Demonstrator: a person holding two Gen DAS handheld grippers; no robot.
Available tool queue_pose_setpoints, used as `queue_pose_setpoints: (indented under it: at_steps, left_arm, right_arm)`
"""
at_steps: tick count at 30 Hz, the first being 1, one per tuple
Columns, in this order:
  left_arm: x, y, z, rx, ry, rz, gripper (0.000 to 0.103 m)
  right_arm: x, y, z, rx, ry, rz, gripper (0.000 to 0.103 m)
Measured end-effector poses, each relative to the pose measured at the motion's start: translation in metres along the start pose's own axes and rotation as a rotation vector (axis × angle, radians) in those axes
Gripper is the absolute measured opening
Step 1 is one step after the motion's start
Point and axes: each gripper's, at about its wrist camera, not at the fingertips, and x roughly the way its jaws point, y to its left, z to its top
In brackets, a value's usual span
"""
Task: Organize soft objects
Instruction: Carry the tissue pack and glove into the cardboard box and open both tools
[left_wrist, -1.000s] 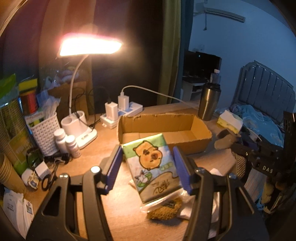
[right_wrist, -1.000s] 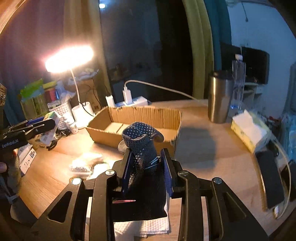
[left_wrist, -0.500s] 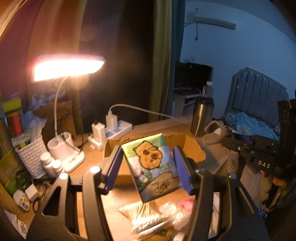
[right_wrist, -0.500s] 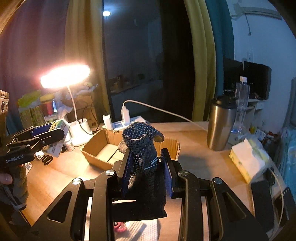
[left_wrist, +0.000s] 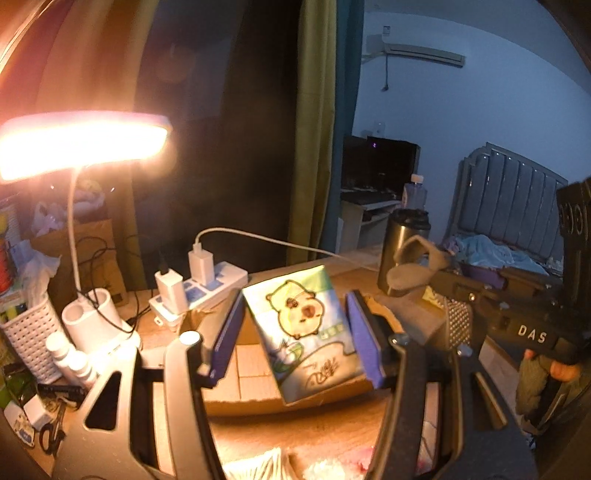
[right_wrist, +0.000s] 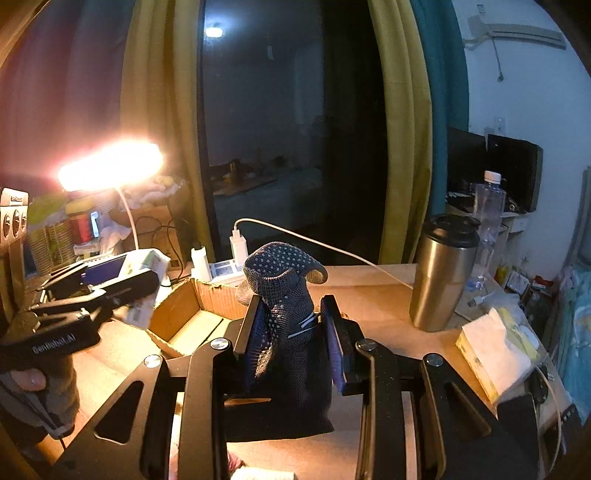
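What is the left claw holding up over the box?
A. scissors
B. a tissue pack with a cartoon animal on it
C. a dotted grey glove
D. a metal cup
B: the left claw is shut on the tissue pack with a cartoon animal, above the cardboard box; the glove is in the right claw.

Dim room. Lit desk lamp at worktop left; dark window behind yellow-green curtains; bed and wall AC unit right.
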Motion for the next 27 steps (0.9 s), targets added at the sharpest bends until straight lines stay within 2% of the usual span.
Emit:
queue_pose_setpoints:
  at_steps: [5,10,21,27]
  left_arm:
    - [0.016,-0.007,-0.001,0.020,-0.012,-0.012,0.057]
    - [0.042,-0.007,-0.007,-0.004,0.020,-0.041,0.057]
    - [0.098,-0.005,-0.026,-0.031,0.147,-0.059,0.058]
    - [0.123,-0.004,-0.037,-0.034,0.251,-0.031,0.058]
  right_arm:
    - [0.020,0.002,-0.001,-0.011,0.024,0.030,0.033]
    - [0.039,-0.003,-0.003,0.001,0.033,0.025,0.033]
    - [0.090,-0.015,-0.019,0.020,0.135,0.012,0.033]
    - [0.105,-0.019,-0.027,0.032,0.188,0.018,0.034]
